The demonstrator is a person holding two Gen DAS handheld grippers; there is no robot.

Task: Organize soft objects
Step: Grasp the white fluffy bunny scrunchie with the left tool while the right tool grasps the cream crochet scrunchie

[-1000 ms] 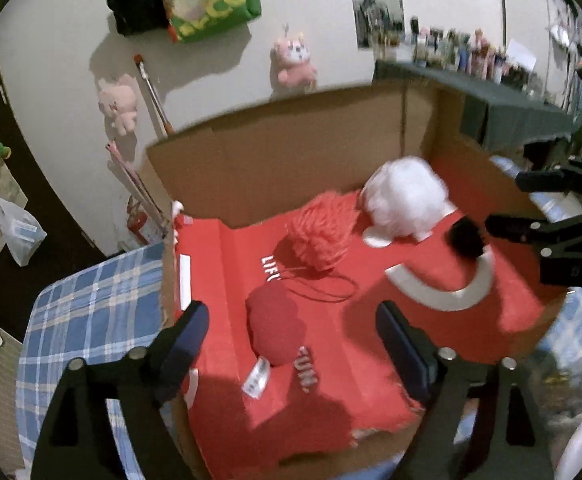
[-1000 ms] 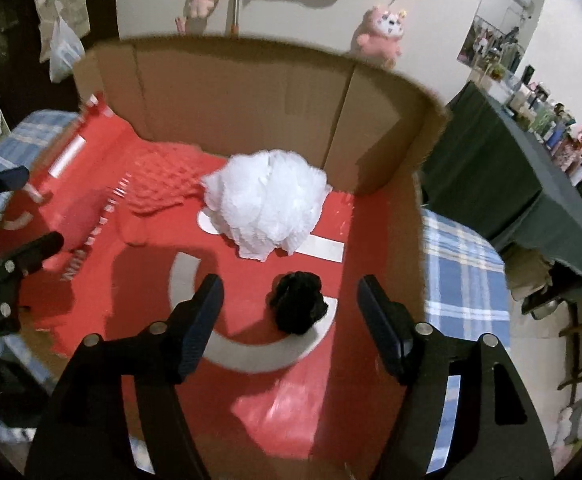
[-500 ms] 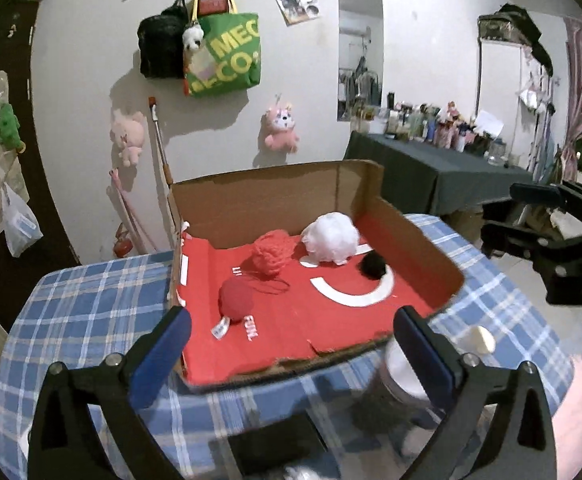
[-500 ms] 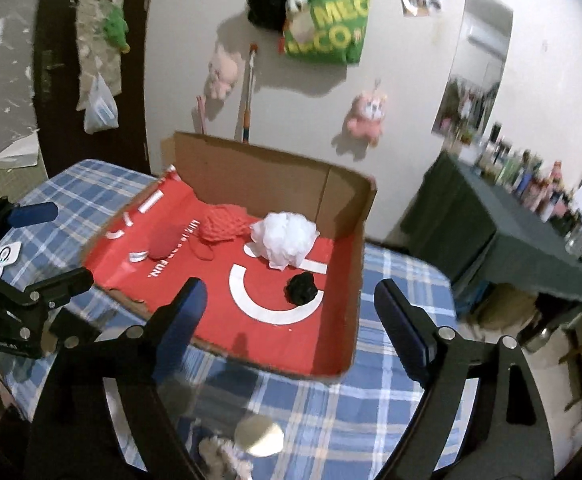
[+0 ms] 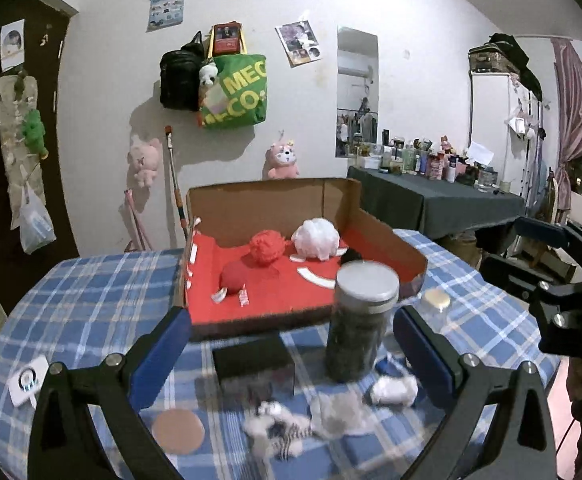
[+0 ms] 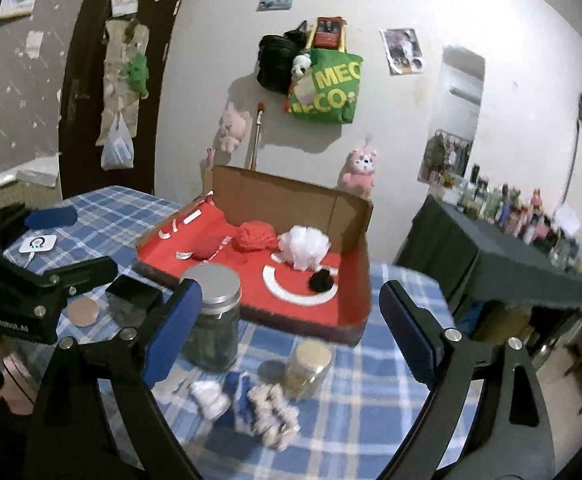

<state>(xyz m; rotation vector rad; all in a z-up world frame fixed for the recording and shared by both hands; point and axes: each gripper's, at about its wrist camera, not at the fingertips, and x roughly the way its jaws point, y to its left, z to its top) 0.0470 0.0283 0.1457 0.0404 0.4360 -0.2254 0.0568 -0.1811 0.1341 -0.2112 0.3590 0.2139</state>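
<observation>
Fingers wide on both sides and nothing between them: the left gripper [image 5: 291, 344] and the right gripper [image 6: 287, 332] have just been opening, and both now stand empty, pulled well back from where they were a second ago, deep inside the box. That retreat is the big change. A moment back each camera was filled with red lining; now the whole tabletop [image 5: 91, 292] is in view.

Box [image 5: 275, 200] first: it sits at the far side of the tabletop, and four soft things lie in it, the white puff [image 5: 317, 238], the red yarn ball [image 5: 266, 247], the dark red pouch [image 5: 235, 276] and the small black pompom [image 6: 321, 280]. Those look delivered.

Nearer, a big lidded jar [image 5: 361, 320] stands in front of the box, with a black case [image 5: 253, 358] beside it and a small jar [image 6: 309, 364] off to the right.

Smallest, and closest to the fingers: a blurred heap of soft pieces [image 6: 247, 404], white, blue and striped, loose on the cloth. My read is that the drop-off is finished and this heap is next.
</observation>
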